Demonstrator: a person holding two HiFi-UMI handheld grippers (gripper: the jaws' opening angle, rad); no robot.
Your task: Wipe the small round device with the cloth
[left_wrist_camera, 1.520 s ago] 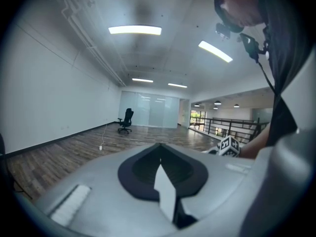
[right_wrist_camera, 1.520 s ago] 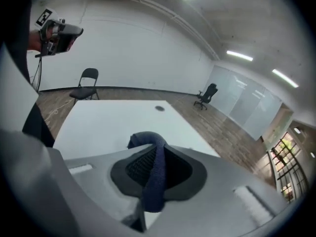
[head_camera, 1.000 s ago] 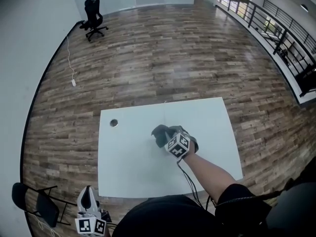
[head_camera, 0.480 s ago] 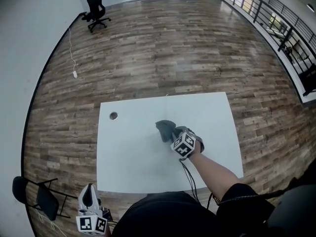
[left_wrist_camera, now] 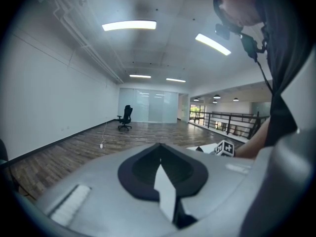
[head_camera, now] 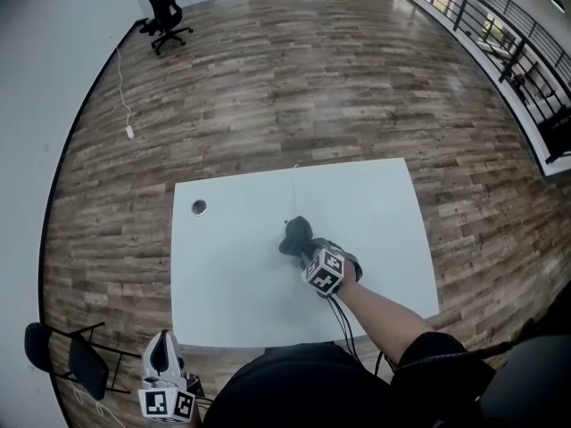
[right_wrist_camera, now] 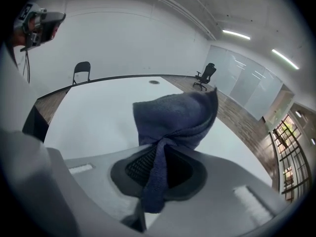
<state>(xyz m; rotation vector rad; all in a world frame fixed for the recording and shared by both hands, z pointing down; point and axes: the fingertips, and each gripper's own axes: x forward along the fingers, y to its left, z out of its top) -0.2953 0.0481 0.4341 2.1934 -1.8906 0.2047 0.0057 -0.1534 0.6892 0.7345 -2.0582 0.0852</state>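
Observation:
The small round device (head_camera: 199, 207) lies flat near the far left corner of the white table (head_camera: 232, 292); it also shows as a small dark disc (right_wrist_camera: 154, 82) far ahead in the right gripper view. My right gripper (head_camera: 308, 250) is over the middle of the table, shut on a dark blue cloth (head_camera: 296, 234) that stands bunched up beyond the jaws (right_wrist_camera: 173, 115). The cloth is well to the right of the device and apart from it. My left gripper (head_camera: 159, 357) hangs beside the table's near left corner, shut and empty.
A black office chair (head_camera: 163, 12) stands far off on the wooden floor, with a white cable (head_camera: 125, 105) along the wall. A folding chair (head_camera: 67, 355) is by the table's near left corner. A railing (head_camera: 500, 34) runs at the far right.
The right gripper has turned a little and the cloth now stands more upright ahead of it. The left gripper has stayed where it was.

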